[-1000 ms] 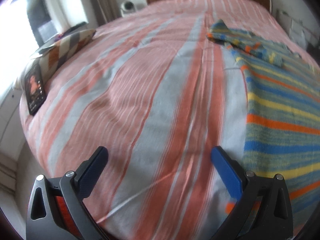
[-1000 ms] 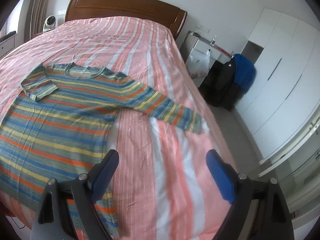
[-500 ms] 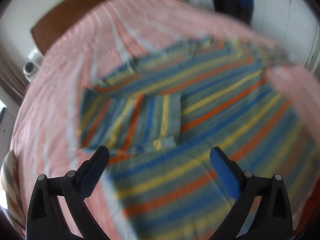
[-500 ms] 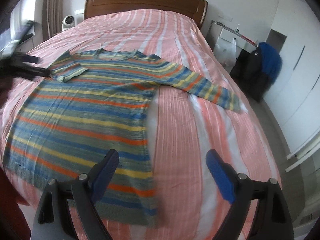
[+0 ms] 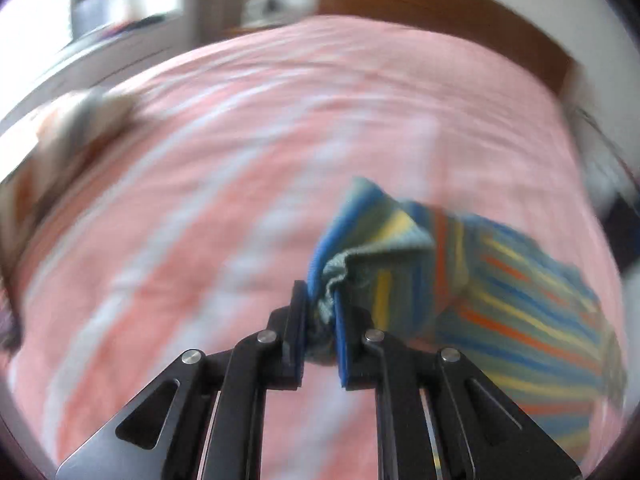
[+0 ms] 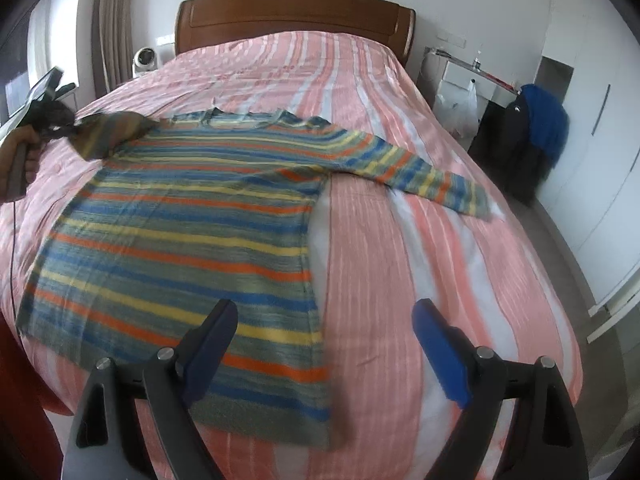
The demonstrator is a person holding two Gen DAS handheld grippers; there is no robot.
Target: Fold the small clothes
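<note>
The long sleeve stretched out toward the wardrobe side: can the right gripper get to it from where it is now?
Probably yes. The right gripper is open and holds nothing, and only bare striped bedspread lies between it and the outstretched sleeve. The left gripper is busy, shut on the other sleeve.

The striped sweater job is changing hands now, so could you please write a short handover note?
Left claw: shut on the cuff of the striped sweater, holding that sleeve lifted off the bed.
Right claw: open, empty, above the sweater's hem.
Sweater body lies flat on the bed; the other sleeve is stretched out sideways.
Done: one sleeve gripped.
Left: fold both sleeves in, then fold the body.
</note>
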